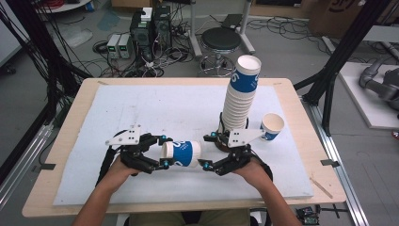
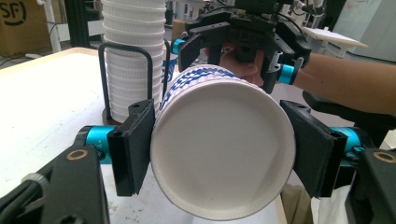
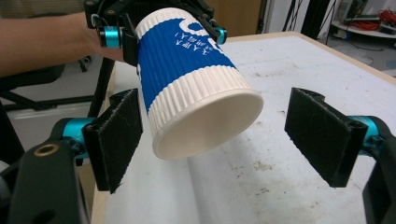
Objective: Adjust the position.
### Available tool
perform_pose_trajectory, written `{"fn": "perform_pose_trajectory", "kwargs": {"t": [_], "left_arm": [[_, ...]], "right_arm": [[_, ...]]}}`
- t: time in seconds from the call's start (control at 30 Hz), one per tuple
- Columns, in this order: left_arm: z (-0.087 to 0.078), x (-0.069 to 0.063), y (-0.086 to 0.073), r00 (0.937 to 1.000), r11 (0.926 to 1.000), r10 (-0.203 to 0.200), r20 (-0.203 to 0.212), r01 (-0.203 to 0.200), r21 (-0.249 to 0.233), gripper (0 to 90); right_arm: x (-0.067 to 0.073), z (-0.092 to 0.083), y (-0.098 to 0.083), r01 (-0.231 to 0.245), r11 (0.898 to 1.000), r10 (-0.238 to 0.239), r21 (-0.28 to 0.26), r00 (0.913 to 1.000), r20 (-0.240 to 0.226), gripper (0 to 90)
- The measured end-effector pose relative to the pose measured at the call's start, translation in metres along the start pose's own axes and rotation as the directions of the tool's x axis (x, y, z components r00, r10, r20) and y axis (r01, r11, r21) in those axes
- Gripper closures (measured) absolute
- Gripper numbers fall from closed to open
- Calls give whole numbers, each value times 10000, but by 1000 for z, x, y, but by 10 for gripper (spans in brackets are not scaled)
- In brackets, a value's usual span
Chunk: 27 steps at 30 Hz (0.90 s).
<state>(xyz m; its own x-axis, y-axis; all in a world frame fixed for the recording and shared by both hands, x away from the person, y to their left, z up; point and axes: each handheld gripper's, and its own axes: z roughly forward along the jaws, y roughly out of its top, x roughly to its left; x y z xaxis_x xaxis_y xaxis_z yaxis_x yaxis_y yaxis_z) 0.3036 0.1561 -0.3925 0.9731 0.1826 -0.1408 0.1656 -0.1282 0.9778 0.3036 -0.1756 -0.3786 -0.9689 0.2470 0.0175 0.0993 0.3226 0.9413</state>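
The left gripper (image 1: pixel 163 150) clamps the cup (image 1: pixel 182 153) sideways, mouth toward three o'clock, so the wide-open, empty right gripper (image 1: pixel 205 150) can take it.

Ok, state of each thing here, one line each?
Held cup: on its side, off the table, clamped at its base.
Left gripper: shut on that cup.
Right gripper: open, fingers either side of its mouth.
Cup stack: upright, leaning.
Loose cup: upright, tilted.

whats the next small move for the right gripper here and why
Probably ease the right gripper forward around the cup and close. The left gripper clamps the cup sideways at its bottom end, while the right pads stand open, the rim just short of them.
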Motion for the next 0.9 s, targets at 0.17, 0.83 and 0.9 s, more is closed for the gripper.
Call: {"fn": "perform_pose_trajectory", "kwargs": {"t": [0.17,0.83,0.9], "left_arm": [[0,0,-1,10000,9999,-10,-8,10,-127,299],[-1,-2,-1,9986,9977,-76,527,111,-668,299],[0,-4,0,9978,9972,-64,653,112,-745,299]], "right_arm": [[0,0,-2,-73,10000,74,29,9997,-229,195],[0,11,-11,-450,9987,468,221,9950,-878,195],[1,12,-11,-489,9985,512,238,9932,-1044,190]]}}
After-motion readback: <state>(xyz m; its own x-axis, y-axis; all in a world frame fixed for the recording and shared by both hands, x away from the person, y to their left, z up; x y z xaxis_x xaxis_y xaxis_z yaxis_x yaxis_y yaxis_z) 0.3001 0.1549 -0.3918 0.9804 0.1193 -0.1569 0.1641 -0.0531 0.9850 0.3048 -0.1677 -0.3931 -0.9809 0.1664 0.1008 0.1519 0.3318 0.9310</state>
